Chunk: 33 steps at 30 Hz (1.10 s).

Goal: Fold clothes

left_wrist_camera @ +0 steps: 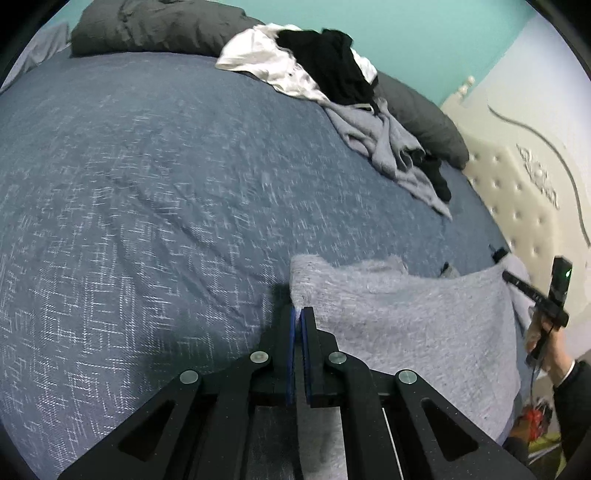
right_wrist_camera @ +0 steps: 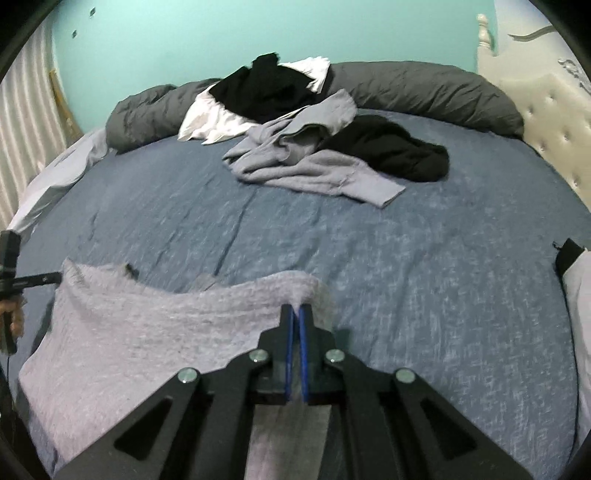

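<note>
Nearest, two black tongs with blue pads each pinch one top corner of a single light grey garment point(right_wrist_camera: 155, 332), a soft, fuzzy knit hanging slack between them above the bed. The left tongs point(left_wrist_camera: 297, 314) are clenched on its corner, pads pressed nearly together with cloth between them. The right tongs point(right_wrist_camera: 296, 312) are clenched on the opposite corner in the same way. The cloth sags in a shallow curve along its top edge and falls toward the viewer, just over the near part of the bed.

Beneath it lies the bed point(right_wrist_camera: 406, 266), covered by a blue sheet with a white-flecked woven texture and a few long creases.

Farther back sits a heap of loose clothes: one crumpled grey sweatshirt point(right_wrist_camera: 303, 166) with a ribbed cuff, two black garments point(right_wrist_camera: 388, 151), and one smooth white piece point(right_wrist_camera: 210, 118), all overlapping.

Behind them a long, puffy dark grey duvet roll point(right_wrist_camera: 424, 92) runs along the teal wall point(right_wrist_camera: 221, 33). To the right stands one cream tufted headboard point(left_wrist_camera: 517, 192) with buttons.
</note>
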{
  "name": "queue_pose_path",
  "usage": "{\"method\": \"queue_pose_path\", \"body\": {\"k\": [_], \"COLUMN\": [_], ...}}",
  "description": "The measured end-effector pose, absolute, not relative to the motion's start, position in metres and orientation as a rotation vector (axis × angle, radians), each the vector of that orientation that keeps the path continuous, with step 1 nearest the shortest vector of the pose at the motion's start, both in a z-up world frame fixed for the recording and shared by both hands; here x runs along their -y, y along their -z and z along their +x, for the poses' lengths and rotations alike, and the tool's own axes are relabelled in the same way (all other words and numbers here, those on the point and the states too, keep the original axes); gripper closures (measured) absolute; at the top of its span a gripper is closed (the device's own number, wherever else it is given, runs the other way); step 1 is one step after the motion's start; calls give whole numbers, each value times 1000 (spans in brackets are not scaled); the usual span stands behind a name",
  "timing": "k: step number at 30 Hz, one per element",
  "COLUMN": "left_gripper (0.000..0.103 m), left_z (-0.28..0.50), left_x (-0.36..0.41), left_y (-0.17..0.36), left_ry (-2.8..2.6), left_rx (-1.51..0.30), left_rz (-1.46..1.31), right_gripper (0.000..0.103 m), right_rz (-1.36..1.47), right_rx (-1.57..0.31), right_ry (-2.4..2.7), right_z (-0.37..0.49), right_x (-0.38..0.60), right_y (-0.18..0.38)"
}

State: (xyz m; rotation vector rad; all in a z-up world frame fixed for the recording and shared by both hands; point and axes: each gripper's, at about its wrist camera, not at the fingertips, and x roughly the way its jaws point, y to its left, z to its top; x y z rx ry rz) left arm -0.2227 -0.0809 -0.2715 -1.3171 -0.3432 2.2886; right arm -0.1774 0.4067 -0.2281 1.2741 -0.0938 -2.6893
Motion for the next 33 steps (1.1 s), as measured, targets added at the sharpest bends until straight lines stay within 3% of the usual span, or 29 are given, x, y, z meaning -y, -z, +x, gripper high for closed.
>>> {"method": "queue_pose_path", "body": {"k": [13, 16, 17, 18, 19, 21, 25, 29, 30, 32, 33], "left_gripper": [96, 83, 69, 63, 63, 63, 63, 64, 74, 90, 93], "left_z": [-238, -233, -228, -222, -216, -203, -189, -183, -182, -181, -180], "left_x": [80, 86, 89, 91, 92, 89, 79, 73, 72, 71, 71], "left_y": [294, 285, 281, 278, 276, 274, 289, 312, 316, 321, 321], "left_ry": [-2277, -2279, -2264, -2247, -2225, -2183, -2118, -2086, -2085, -2073, -2080], "left_rx": [394, 405, 412, 415, 410, 388, 383, 410, 410, 436, 434], "left_rz": [-1432, -1439, -1442, -1445, -1447, -1459, -1517, -1570, -1572, -1563, -1552], "right_gripper": [97, 95, 92, 82, 66, 60, 60, 60, 60, 81, 94], "right_rz": [1477, 1418, 1393, 1372, 1377, 1448, 1544, 1567, 1580, 1603, 1603], "right_rx": [100, 234, 270, 301, 332, 391, 409, 546, 529, 489, 475], "right_ry": [2652, 2690, 2708, 2710, 2685, 2597, 2484, 2415, 2414, 2421, 2433], "right_z": [-205, -203, -199, -195, -189, -180, -164, -156, -156, -156, -156], "right_x": [-415, -431, -438, -446, -452, -460, -457, -451, -447, -441, -440], "right_y": [271, 255, 247, 241, 239, 246, 268, 288, 291, 293, 292]}}
